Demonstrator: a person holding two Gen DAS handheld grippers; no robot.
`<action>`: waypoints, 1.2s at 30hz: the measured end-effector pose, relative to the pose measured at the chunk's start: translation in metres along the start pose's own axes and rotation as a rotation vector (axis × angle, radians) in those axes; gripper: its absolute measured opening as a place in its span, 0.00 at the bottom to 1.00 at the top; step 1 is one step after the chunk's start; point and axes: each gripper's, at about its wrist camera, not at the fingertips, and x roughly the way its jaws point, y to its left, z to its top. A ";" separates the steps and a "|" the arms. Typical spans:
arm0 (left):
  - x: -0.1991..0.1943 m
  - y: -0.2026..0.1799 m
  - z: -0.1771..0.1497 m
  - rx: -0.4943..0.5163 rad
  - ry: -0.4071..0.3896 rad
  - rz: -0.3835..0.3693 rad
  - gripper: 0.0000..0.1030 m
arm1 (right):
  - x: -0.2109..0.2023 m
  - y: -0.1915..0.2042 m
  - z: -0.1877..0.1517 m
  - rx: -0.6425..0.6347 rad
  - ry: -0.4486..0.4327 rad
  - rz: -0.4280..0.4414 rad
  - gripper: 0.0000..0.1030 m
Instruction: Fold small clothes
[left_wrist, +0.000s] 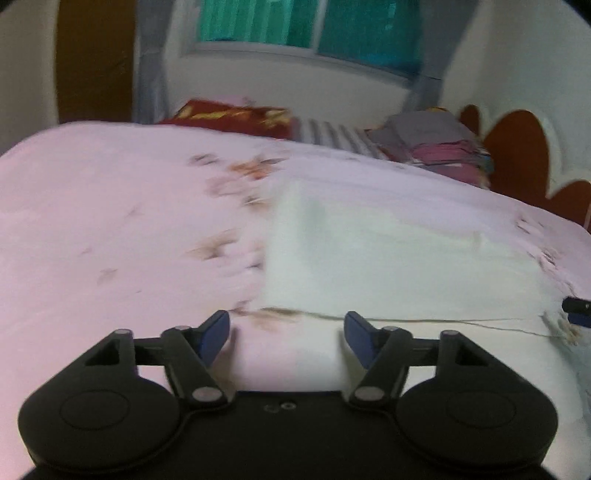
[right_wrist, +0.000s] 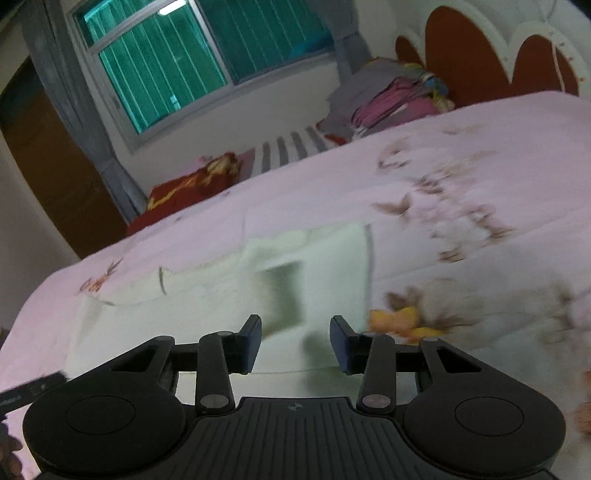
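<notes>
Garment (left_wrist: 399, 254), pale, flat on bed (left_wrist: 110, 221): ahead-right of empty part-open left claw (left_wrist: 287, 339), directly under empty part-open right claw (right_wrist: 295, 343).

both views are dim and soft, with a pinkish cast on the bedspread (left_wrist: 110, 206). motion blur smears its flower print and the pale cloth (left_wrist: 388, 251). the teal window (right_wrist: 166, 66) shows a small bright glare. fisheye bending curves the edges, and the corners go black. faint shadows lie under the fingers (right_wrist: 251, 343).
</notes>
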 end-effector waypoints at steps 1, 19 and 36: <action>0.003 0.006 0.001 -0.004 -0.003 0.002 0.62 | 0.008 0.003 -0.001 0.015 0.013 0.001 0.41; 0.042 0.011 0.000 0.085 0.056 -0.073 0.52 | 0.063 0.021 0.007 0.054 0.058 -0.089 0.29; 0.046 0.015 0.002 0.080 0.063 -0.089 0.52 | 0.027 0.002 0.000 -0.008 0.000 -0.169 0.07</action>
